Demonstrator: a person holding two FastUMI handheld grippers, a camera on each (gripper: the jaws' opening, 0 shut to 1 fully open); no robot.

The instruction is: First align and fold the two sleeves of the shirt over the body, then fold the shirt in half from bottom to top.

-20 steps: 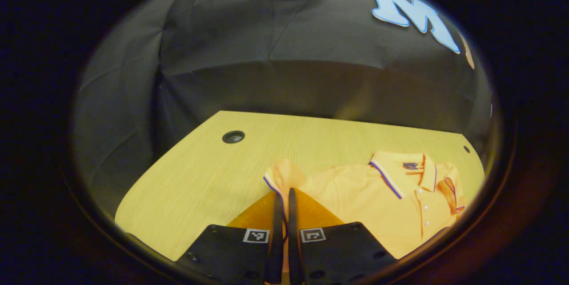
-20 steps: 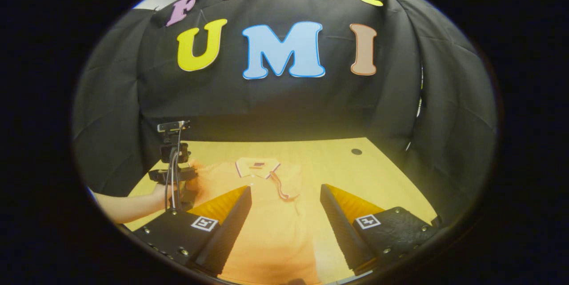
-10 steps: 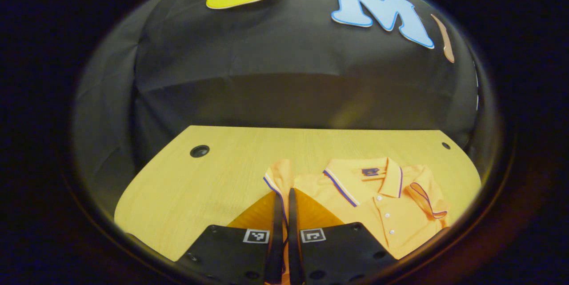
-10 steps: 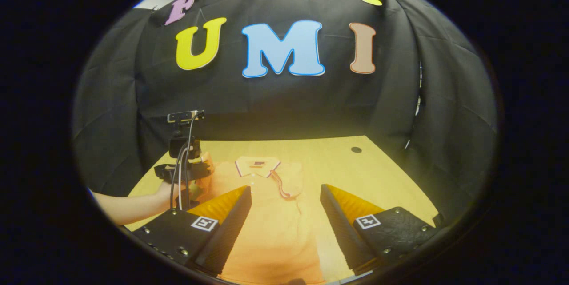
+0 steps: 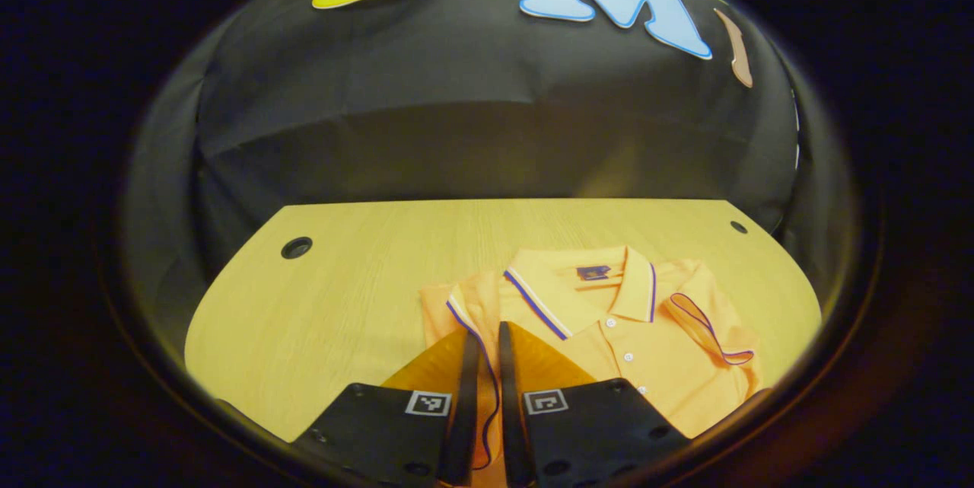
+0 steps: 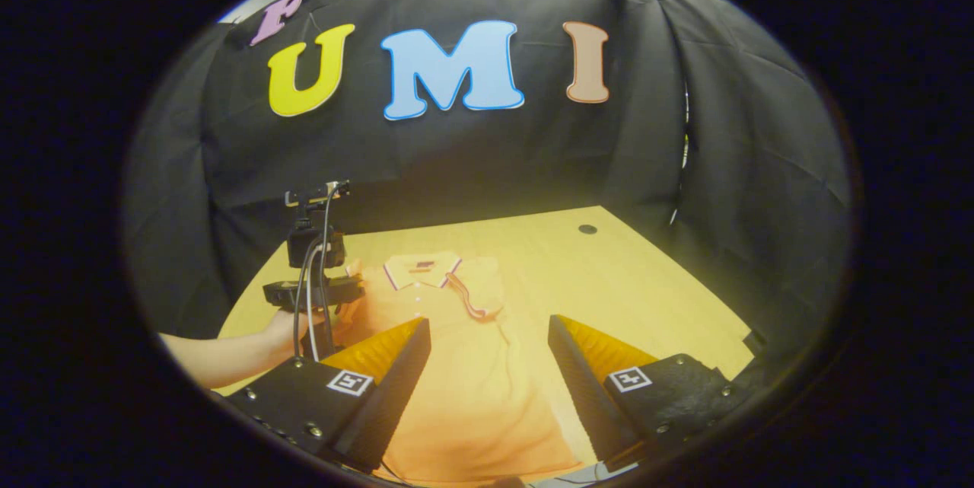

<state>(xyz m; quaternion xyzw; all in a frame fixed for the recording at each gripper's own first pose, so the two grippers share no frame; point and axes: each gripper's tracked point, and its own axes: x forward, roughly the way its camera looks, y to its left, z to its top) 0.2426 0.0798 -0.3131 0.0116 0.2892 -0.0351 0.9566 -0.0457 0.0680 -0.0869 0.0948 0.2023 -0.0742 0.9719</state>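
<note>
Left gripper (image 5: pixel 487 336) pinches the left sleeve (image 5: pixel 466 304), carrying it over the shirt (image 5: pixel 639 336) body at the bench's (image 5: pixel 342 298) middle. Right gripper (image 6: pixel 487 336) hangs wide open above the hem, ready for the bottom fold.

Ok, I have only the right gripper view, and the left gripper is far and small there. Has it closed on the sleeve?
Observer: Yes. In the left gripper view the left gripper is shut on the sleeve; the striped cuff edge runs between its fingers.
Operator: Is this sleeve already laid over the chest?
Observer: Not yet. It is bunched beside the collar, clear of the buttons.
</note>
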